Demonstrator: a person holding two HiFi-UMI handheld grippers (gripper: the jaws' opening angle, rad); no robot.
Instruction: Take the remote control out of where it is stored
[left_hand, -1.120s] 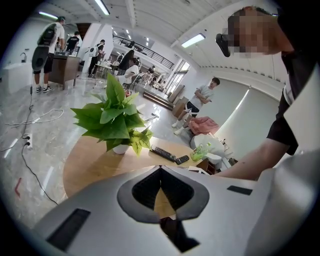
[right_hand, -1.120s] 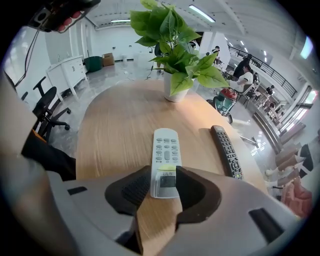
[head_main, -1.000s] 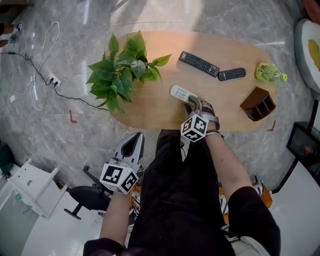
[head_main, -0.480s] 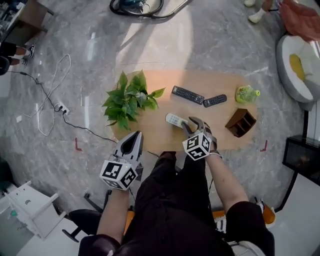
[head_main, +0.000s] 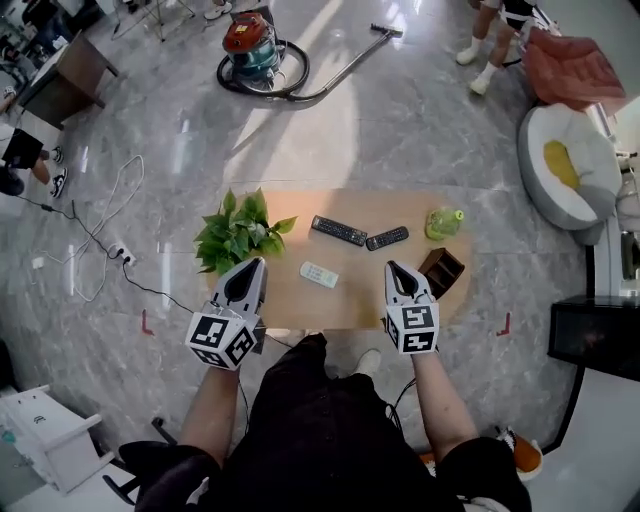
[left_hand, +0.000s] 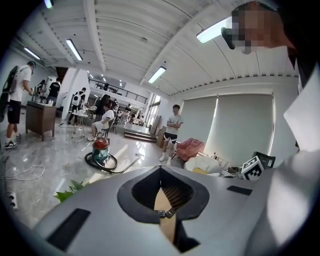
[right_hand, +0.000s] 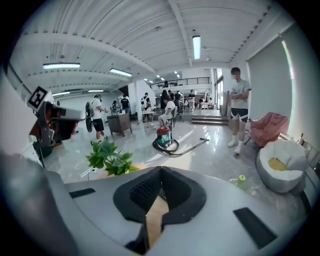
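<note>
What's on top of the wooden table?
A plant, long black remote, short black remote, white remote, green bottle and brown holder sit on the table. The left gripper and right gripper hide patches of its near side.

The right tongs (right_hand: 160, 170) have just snapped together, and nothing is between them. Through the gap under their tips you can see a bit of the wooden desk (right_hand: 155, 216). Past them are a green plant (right_hand: 107, 157) and a red vacuum cleaner (right_hand: 164, 137) on the shiny floor (right_hand: 210, 156).

glossy grey marble floor (head_main: 400, 130), a vacuum cleaner (head_main: 248, 45), white ribbed ceiling (right_hand: 150, 30) with strip lights (right_hand: 196, 46).
</note>
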